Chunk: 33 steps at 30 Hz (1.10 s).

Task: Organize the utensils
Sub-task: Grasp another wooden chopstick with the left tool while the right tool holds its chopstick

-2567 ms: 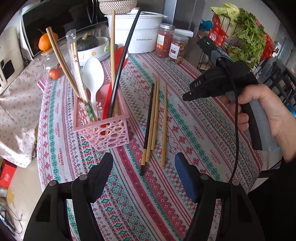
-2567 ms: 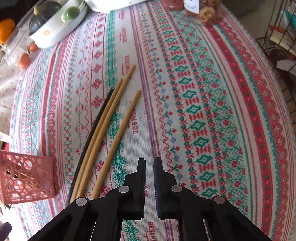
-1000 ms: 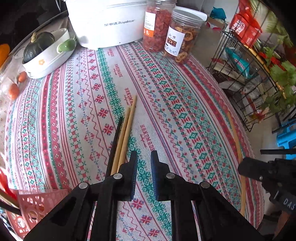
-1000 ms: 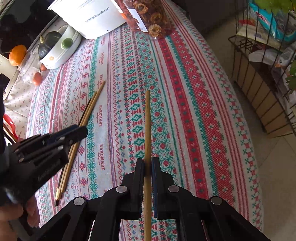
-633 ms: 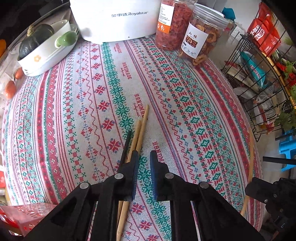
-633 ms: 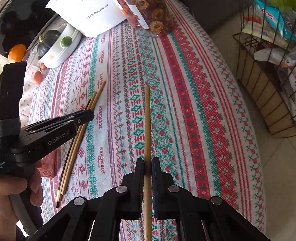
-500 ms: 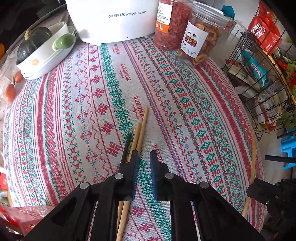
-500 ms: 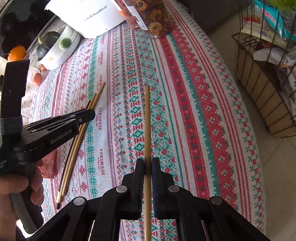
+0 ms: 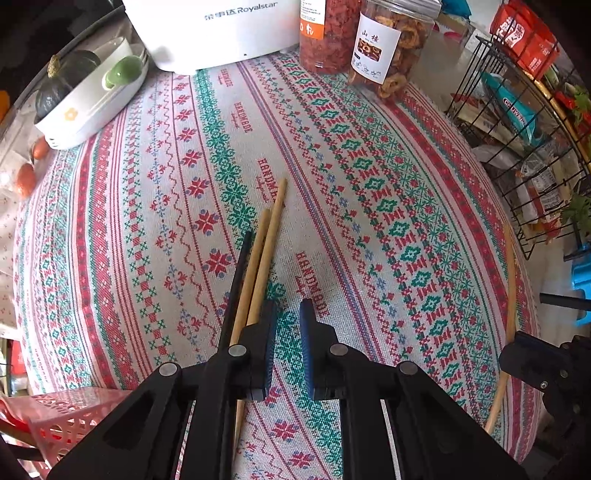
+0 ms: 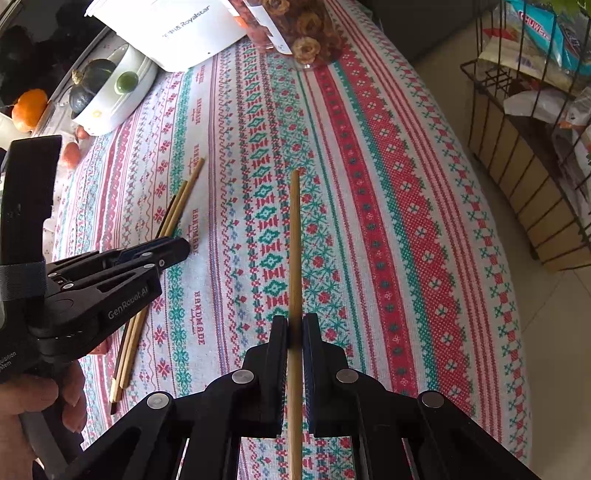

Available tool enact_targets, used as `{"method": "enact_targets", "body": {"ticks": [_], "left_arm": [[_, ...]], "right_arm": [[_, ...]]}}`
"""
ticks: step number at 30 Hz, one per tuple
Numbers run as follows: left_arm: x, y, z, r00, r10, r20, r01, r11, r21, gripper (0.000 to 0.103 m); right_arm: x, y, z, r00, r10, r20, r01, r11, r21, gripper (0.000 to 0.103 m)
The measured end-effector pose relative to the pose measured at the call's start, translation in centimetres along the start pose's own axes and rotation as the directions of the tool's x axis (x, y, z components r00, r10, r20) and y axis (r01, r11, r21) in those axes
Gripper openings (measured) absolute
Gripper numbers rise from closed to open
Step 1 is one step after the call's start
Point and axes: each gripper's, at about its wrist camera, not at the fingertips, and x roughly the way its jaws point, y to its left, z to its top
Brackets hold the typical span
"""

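Note:
My right gripper (image 10: 294, 323) is shut on a single wooden chopstick (image 10: 294, 236) and holds it above the patterned tablecloth; the chopstick also shows at the right of the left wrist view (image 9: 510, 280). Two wooden chopsticks (image 9: 266, 254) and one black chopstick (image 9: 238, 273) lie side by side on the cloth. My left gripper (image 9: 287, 314) hovers low just right of them, its jaws nearly closed with a narrow gap and nothing between them; it shows from the side in the right wrist view (image 10: 173, 247). The pink perforated utensil basket (image 9: 62, 413) is at the bottom left.
A white Royalstar cooker (image 9: 221, 29), two jars of dried fruit (image 9: 388, 48) and a white dish with a squash (image 9: 85, 99) stand at the back. A black wire rack (image 9: 524, 140) with packets stands off the table's right edge.
My left gripper has moved forward and lower over the lying chopsticks. The right gripper still holds its chopstick, barely moved.

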Motion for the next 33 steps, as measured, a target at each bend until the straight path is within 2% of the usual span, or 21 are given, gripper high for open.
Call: {"method": "enact_targets", "body": {"ticks": [3, 6, 9, 12, 15, 19, 22, 25, 30, 33], "left_arm": [[-0.9, 0.3, 0.2, 0.999, -0.032, 0.019, 0.033, 0.999, -0.029, 0.014], [-2.6, 0.4, -0.1, 0.998, -0.019, 0.058, 0.021, 0.999, -0.038, 0.014], [-2.8, 0.5, -0.3, 0.999, -0.014, 0.035, 0.016, 0.999, -0.044, 0.014], [-2.1, 0.9, -0.8, 0.999, 0.044, 0.028, -0.042, 0.997, -0.066, 0.014], [-2.0, 0.0, -1.7, 0.991, 0.112, 0.067, -0.106, 0.991, -0.081, 0.014], [-2.2, -0.9, -3.7, 0.982, 0.15, 0.116, -0.132, 0.98, -0.147, 0.014], [-2.5, -1.2, -4.4, 0.978, 0.154, 0.138, -0.125, 0.973, -0.195, 0.014], [-2.6, -1.3, -4.8, 0.978, 0.155, 0.14, -0.125, 0.971, -0.202, 0.014], [-1.8, -0.5, -3.5, 0.987, 0.107, 0.123, -0.094, 0.99, -0.107, 0.014], [-1.5, 0.4, -3.5, 0.994, 0.076, 0.083, -0.067, 0.993, -0.098, 0.014]], "right_arm": [[-0.1, -0.1, 0.0, 1.0, 0.001, 0.003, -0.001, 1.0, 0.002, 0.005], [-0.1, -0.4, 0.1, 1.0, -0.002, 0.003, 0.002, 1.0, 0.009, 0.005], [0.1, -0.5, 0.2, 1.0, 0.0, -0.001, 0.0, 1.0, 0.015, 0.005], [0.0, -0.2, 0.1, 1.0, 0.003, 0.0, -0.003, 1.0, 0.01, 0.005], [-0.1, -0.1, 0.0, 1.0, 0.006, 0.001, -0.006, 1.0, 0.009, 0.005], [-0.1, -0.3, -0.1, 1.0, 0.001, -0.001, -0.001, 1.0, 0.013, 0.005], [-0.2, -0.4, -0.3, 1.0, -0.006, 0.0, 0.006, 1.0, 0.015, 0.005], [-0.3, -0.3, -0.3, 1.0, -0.011, 0.004, 0.011, 1.0, 0.018, 0.005], [-0.3, 0.1, -0.3, 1.0, -0.014, 0.008, 0.014, 1.0, 0.009, 0.005], [-0.2, 0.3, -0.2, 1.0, -0.015, 0.006, 0.015, 1.0, 0.002, 0.005]]}}
